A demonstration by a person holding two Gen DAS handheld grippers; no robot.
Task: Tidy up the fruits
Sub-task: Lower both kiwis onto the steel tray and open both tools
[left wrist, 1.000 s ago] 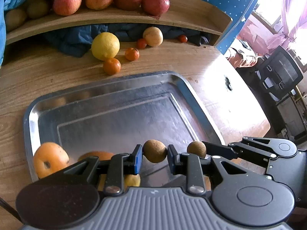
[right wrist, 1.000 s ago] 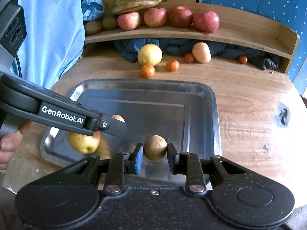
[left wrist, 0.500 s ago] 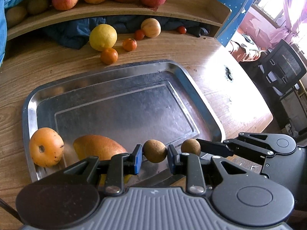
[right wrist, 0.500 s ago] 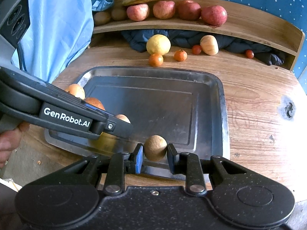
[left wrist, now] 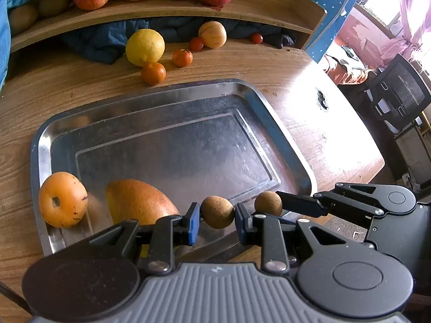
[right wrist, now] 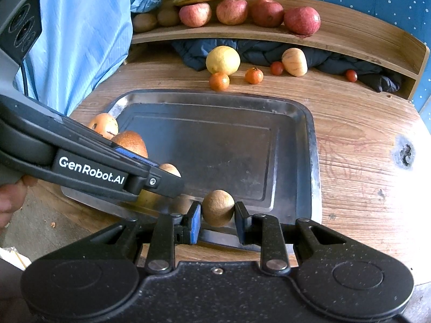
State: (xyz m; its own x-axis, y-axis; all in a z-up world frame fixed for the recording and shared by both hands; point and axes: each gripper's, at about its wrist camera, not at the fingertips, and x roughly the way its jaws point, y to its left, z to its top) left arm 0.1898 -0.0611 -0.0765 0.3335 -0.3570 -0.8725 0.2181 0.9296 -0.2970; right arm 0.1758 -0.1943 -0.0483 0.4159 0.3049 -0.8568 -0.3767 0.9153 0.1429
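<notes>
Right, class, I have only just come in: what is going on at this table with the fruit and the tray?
A person holds two grippers over the near edge of a metal tray. The left gripper is shut on a small brown fruit, and the right gripper is shut on another one. An orange fruit and a mango already lie in the tray. A lemon and tangerines wait on the table behind it.

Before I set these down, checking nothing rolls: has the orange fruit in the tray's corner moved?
No. The orange fruit still sits in the near-left corner of the tray, against its rim.
</notes>
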